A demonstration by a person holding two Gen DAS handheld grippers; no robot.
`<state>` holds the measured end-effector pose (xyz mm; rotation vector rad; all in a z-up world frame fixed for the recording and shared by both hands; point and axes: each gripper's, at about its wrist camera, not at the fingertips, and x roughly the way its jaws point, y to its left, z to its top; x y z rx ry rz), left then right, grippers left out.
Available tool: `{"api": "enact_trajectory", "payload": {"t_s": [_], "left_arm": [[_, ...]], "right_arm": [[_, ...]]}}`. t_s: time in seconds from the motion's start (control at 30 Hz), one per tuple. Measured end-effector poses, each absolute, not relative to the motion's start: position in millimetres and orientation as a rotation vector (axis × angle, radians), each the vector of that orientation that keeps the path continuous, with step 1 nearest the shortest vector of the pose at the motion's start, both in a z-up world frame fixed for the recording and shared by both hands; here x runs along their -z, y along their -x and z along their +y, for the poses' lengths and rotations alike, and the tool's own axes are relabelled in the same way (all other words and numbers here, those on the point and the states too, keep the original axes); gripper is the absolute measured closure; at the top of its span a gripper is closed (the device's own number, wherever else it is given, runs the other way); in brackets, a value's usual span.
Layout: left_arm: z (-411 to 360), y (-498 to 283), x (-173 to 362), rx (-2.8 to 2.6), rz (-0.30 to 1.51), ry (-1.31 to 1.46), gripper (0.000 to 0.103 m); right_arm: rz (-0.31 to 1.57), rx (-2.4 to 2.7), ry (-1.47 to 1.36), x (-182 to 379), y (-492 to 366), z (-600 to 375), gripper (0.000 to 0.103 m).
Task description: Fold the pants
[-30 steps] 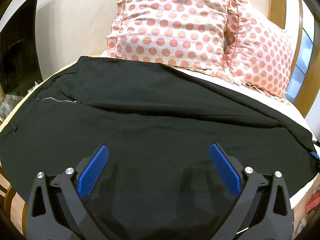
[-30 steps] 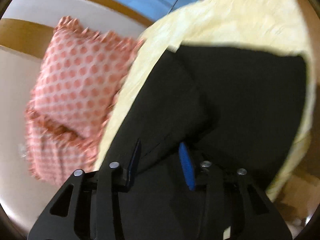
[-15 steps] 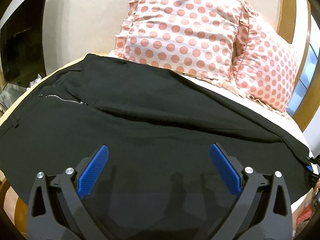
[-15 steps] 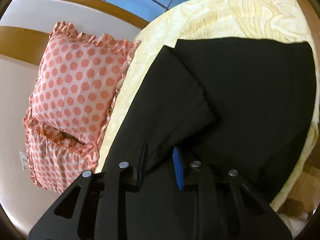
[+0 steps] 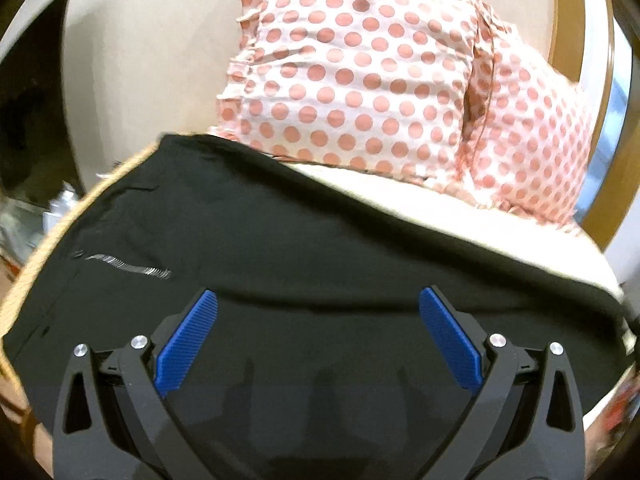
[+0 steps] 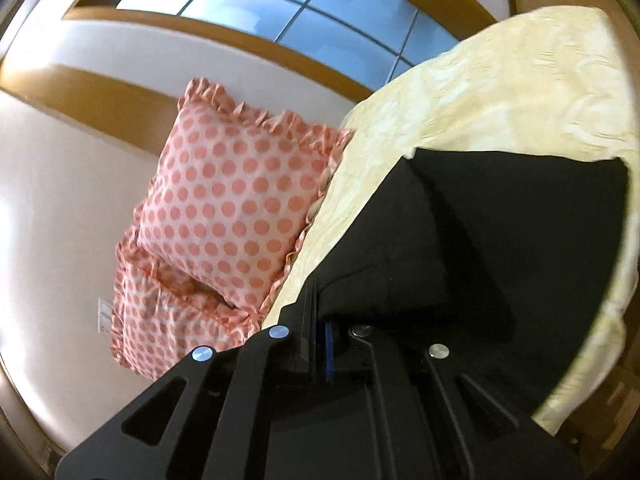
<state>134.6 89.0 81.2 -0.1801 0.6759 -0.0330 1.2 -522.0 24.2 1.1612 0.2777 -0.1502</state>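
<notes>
Black pants point(image 5: 320, 256) lie spread across the bed, with the open zipper point(image 5: 128, 268) at the left. My left gripper point(image 5: 318, 304) is open, with its blue pads wide apart just above the cloth. In the right wrist view the pants point(image 6: 500, 248) lie on the pale yellow bedspread point(image 6: 500, 92) with one leg folded over. My right gripper point(image 6: 320, 312) is shut on a lifted fold of the pants cloth.
Two pink polka-dot pillows point(image 5: 360, 80) lean on the wall at the head of the bed; they also show in the right wrist view point(image 6: 232, 208). A window point(image 6: 280, 4) with a wooden frame is behind. The bed edge point(image 5: 36, 264) drops off at the left.
My right gripper has closed on the pants cloth and lifted it. My left gripper has moved forward over the pants towards the pillows, still open.
</notes>
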Motion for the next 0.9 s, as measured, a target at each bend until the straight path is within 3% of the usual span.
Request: {"api": "enact_trajectory", "payload": {"t_s": [0.17, 0.33, 0.57, 0.63, 0.67, 0.7, 0.73, 0.8, 0.9], "left_arm": [[120.3, -195.5, -86.1, 0.065, 0.722, 0.373, 0.002], [120.4, -277.6, -82.8, -0.015, 0.804, 0.304, 0.005], [149.7, -371.2, -43.2, -0.173, 0.983, 0.398, 0.025], [167.2, -381.5, -33.8, -0.211, 0.995, 0.487, 0.035], [174.9, -383.2, -30.8, -0.223, 0.995, 0.523, 0.050], [184.0, -381.3, -28.6, -0.239, 0.993, 0.555, 0.071], [189.2, -378.4, -27.9, -0.238, 0.992, 0.568, 0.081], [197.5, -364.1, -31.3, -0.232, 0.990, 0.566, 0.090], [203.5, -315.9, -55.3, -0.208, 0.909, 0.531, 0.092]], "right_arm": [[0.296, 0.175, -1.203, -9.2, 1.0, -531.9, 0.100], [0.303, 0.165, -1.205, -7.0, 1.0, -535.1, 0.100], [0.327, 0.177, -1.202, -5.4, 0.4, -539.4, 0.100], [0.330, 0.181, -1.195, -5.0, -0.4, -539.8, 0.100], [0.332, 0.184, -1.186, -5.1, -0.9, -539.8, 0.100], [0.335, 0.189, -1.175, -5.3, -1.0, -539.7, 0.100], [0.336, 0.191, -1.170, -5.8, -2.2, -539.4, 0.100], [0.333, 0.188, -1.166, -7.4, -4.7, -539.7, 0.100], [0.321, 0.187, -1.143, -14.6, -7.0, -541.0, 0.100]]}}
